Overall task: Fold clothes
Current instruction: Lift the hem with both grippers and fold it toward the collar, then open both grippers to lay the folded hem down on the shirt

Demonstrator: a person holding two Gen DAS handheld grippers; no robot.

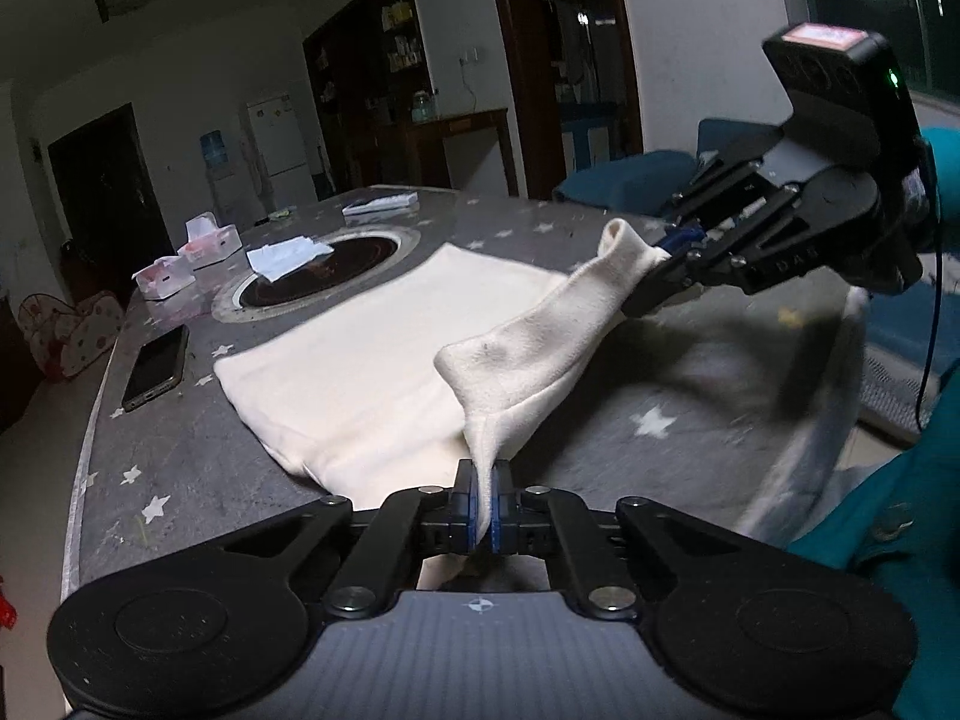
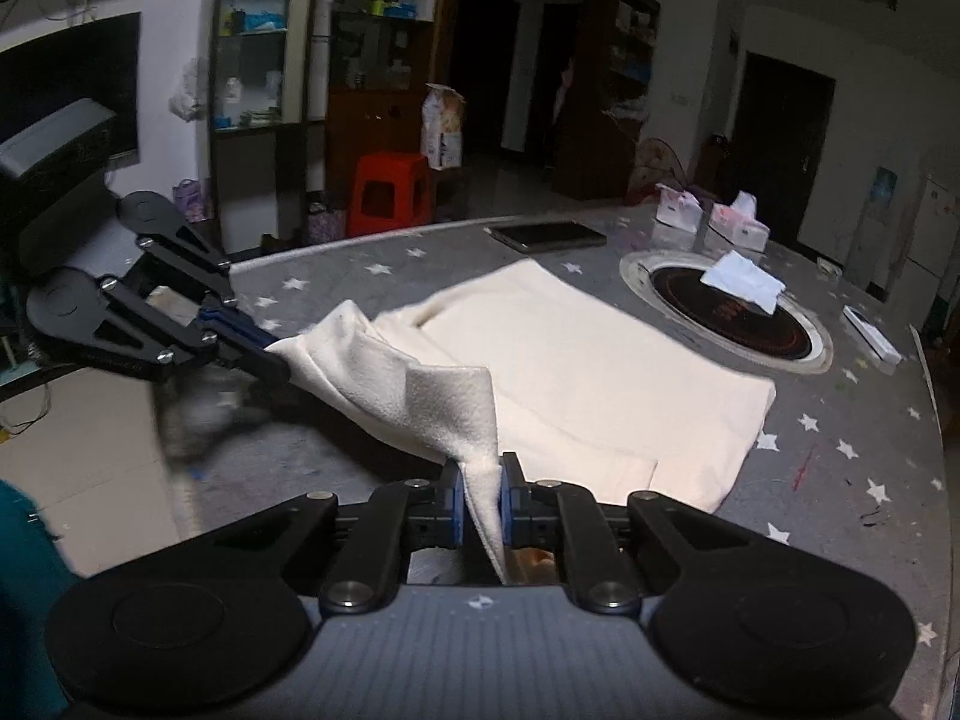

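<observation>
pinching the near edge of the cream garment (image 1: 384, 354), the left gripper (image 1: 485, 501) has its blue pads squeezed together on a raised ridge of cloth at the bottom of the left wrist view. the rest of the garment lies flat on the grey star-print table (image 1: 198, 456), its far end just short of the round cooktop (image 1: 318, 267) set into the surface. over to the right, the right gripper (image 1: 663, 261) reaches in from a teal sleeve (image 1: 900, 540), angled downward, clamped on the other end of that lifted edge, so the fabric hangs in a twisted band between the two. a phone (image 1: 155, 367) lies to the left of the garment, tissue boxes (image 1: 192, 252) further back.

switching to the right wrist view, the right gripper (image 2: 481, 501) shows its jaws closed on a fold of the cream garment (image 2: 600, 372), cloth trailing down between the pads. the left gripper (image 2: 264, 348) comes in from the left, tilted down, its tips biting the far corner of the raised flap. both claws sit low over the near edge of the table (image 2: 840, 480).

to fold this well, i'd say both grips should rise together and level, draw the band taut so the twist falls out, then carry the edge over toward the far side in one even sweep, matching corners before letting go. uneven height would likely leave a skewed crease.
</observation>
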